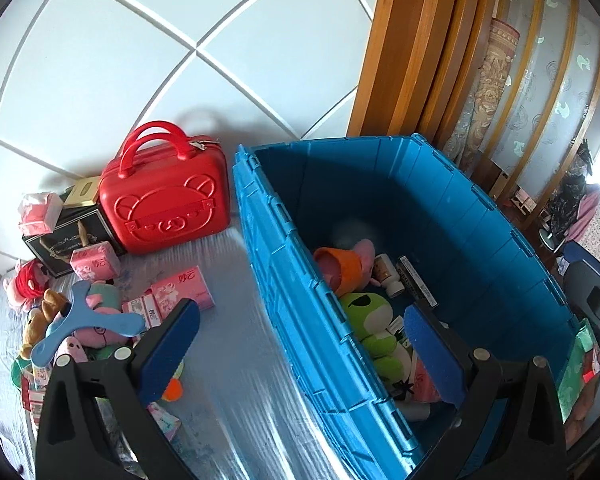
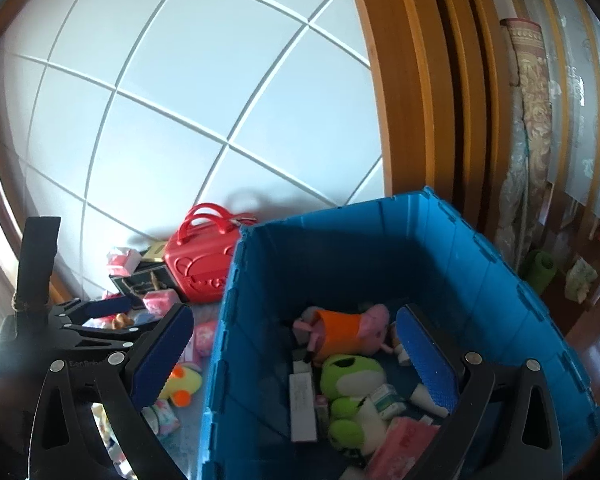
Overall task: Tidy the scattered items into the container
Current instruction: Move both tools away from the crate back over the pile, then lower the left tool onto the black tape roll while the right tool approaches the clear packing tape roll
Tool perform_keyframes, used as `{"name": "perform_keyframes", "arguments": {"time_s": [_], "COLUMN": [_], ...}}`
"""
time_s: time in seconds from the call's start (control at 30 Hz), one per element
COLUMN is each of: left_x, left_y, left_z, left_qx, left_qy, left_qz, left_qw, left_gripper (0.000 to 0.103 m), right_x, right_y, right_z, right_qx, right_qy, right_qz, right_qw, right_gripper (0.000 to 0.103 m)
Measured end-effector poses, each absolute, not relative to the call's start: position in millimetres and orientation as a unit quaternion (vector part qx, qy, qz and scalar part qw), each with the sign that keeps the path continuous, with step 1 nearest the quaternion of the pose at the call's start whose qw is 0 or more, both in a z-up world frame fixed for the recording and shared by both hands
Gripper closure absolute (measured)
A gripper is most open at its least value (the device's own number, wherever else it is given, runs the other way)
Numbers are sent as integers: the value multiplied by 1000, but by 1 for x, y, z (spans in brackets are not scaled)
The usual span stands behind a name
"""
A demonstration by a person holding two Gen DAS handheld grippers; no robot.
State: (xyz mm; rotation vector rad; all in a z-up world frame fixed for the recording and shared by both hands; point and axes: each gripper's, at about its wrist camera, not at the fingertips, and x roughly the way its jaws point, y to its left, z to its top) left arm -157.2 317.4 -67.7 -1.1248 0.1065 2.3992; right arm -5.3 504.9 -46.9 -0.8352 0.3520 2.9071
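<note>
**Camera Placement**

Both wrist views look steeply down and forward from close above the blue bin [image 1: 284, 280] [image 2: 228, 320]. The left view straddles its near-left rim. The right view sits higher, farther back. Shared: bin interior, red case [image 1: 164, 200] [image 2: 196, 268], tiled wall.

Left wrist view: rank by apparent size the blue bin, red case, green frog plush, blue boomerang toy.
1. blue bin
2. red case
3 and 4. green frog plush and blue boomerang toy: similar in apparent size, and the frog is partly hidden, so unranked.
</note>
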Motion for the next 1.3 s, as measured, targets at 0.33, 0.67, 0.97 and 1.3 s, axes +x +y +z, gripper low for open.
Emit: {"name": "perform_keyframes", "arguments": {"time_s": [0.33, 0.67, 0.97, 1.3], "left_x": [-136, -121, -103, -82], "left_y": [228, 134, 46, -28], "left_z": [-87, -106, -128, -159], "left_qx": [-422, -434, -448, -472], "left_qy": [17, -8, -25, -34], "left_qz": [883, 888, 889, 880], "left_qw": [204, 149, 93, 50], "left_gripper": [0, 0, 0, 0], "right_x": [-2, -4, -6, -10], "right_y": [431, 371, 315, 266], "right_z": [-46, -49, -62, -90], "right_qx": [-275, -280, -289, -316], "right_qy": [94, 78, 65, 53], "right_qz": [957, 956, 953, 944], "right_qw": [-1, -35, -66, -81], "right_gripper": [0, 0, 0, 0]}}
